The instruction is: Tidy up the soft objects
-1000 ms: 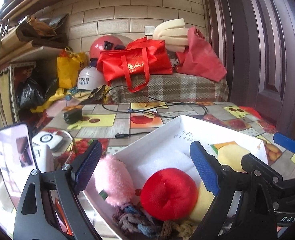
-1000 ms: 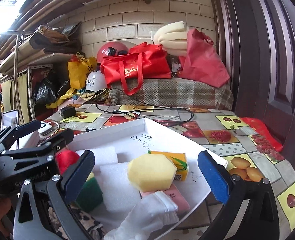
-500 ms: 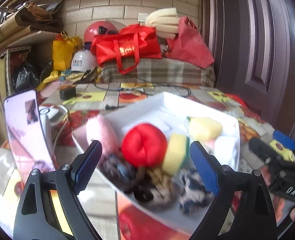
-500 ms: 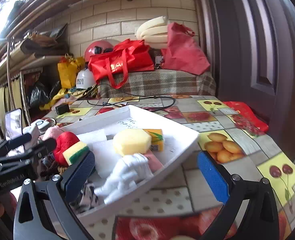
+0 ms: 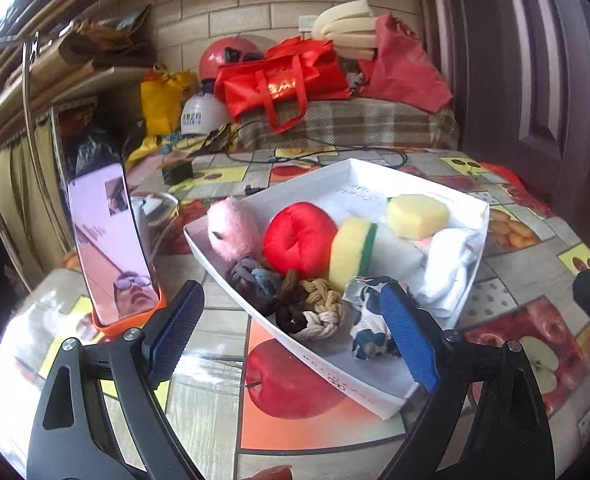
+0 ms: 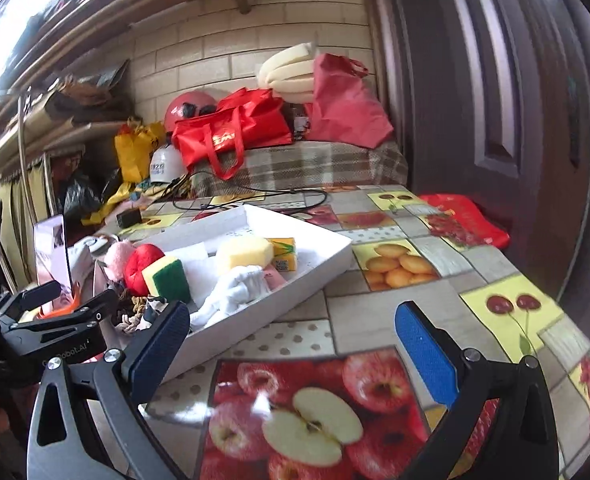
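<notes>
A white tray (image 5: 371, 386) on the fruit-print table holds soft things: a pink plush (image 5: 233, 232), a red plush ball (image 5: 297, 240), a yellow-green sponge (image 5: 351, 252), a yellow sponge (image 5: 417, 216), a white cloth (image 5: 449, 272), knotted ropes (image 5: 315, 312) and a patterned cloth (image 5: 369, 320). My left gripper (image 5: 295, 340) is open and empty, just in front of the tray's near corner. My right gripper (image 6: 291, 356) is open and empty, to the right of the tray (image 6: 323, 258), above bare tablecloth. The left gripper also shows in the right wrist view (image 6: 71, 304).
A phone (image 5: 111, 244) stands upright in an orange holder left of the tray. A black charger (image 5: 177, 170) and cables (image 5: 335, 152) lie behind the tray. Red bags (image 5: 283, 76), helmets and foam pile up at the back. A dark door (image 6: 515, 100) is on the right.
Both grippers have drawn back from the tray and away from each other. The tray now looks smaller and farther off; both stay open and empty.
</notes>
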`<state>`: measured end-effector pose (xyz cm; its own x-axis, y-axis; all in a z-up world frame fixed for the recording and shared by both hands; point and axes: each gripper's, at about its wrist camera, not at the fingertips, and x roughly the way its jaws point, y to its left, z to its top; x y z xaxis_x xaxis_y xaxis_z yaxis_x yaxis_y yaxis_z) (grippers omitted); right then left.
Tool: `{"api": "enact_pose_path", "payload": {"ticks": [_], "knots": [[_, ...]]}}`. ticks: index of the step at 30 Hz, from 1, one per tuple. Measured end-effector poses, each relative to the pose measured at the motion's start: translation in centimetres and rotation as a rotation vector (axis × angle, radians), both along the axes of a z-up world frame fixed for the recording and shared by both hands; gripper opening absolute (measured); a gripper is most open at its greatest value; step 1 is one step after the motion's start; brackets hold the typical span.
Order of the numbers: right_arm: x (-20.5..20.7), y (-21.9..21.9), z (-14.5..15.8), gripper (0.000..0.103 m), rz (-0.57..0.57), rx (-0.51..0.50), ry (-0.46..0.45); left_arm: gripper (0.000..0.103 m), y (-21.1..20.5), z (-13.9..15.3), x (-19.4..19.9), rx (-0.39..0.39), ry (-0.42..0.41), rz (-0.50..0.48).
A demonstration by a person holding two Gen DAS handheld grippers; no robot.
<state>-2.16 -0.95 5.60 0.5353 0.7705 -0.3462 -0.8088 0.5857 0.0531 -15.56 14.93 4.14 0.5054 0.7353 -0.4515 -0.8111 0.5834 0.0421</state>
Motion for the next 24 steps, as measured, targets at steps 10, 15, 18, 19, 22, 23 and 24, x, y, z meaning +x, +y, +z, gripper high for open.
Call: {"api": "enact_pose_path", "payload": {"ticks": [10, 15, 18, 19, 22, 23, 24], "knots": [[-1.4, -3.3, 0.7, 0.103, -0.090, 0.120, -0.071, 0.090, -0.5, 0.1, 0.5, -0.059, -0.018, -0.091], [-1.2, -4.1, 0.9, 0.103, -0.130, 0.160, -0.069, 0.090, -0.5, 0.2, 0.3, -0.072, -0.028, -0.079], [-0.5, -4.3, 0.8, 0.103, -0.143, 0.167, -0.034, 0.090, -0.2, 0.0, 0.4, -0.079, -0.013, -0.069], [-0.4, -4.4, 0.7, 0.103, -0.146, 0.171, -0.029, 0.090, -0.1, 0.0, 0.4, -0.079, -0.011, -0.064], [-0.5, -4.8, 0.7, 0.103, -0.147, 0.184, -0.026, 0.090, -0.2, 0.0, 0.2, -0.071, -0.013, -0.066], [-0.5, -4.9, 0.7, 0.103, -0.146, 0.188, -0.028, 0.090, -0.3, 0.0, 0.3, -0.066, -0.014, -0.073], [-0.6, -5.0, 0.7, 0.103, -0.145, 0.191, -0.031, 0.090, -0.4, 0.0, 0.3, -0.062, -0.012, -0.078]]}}
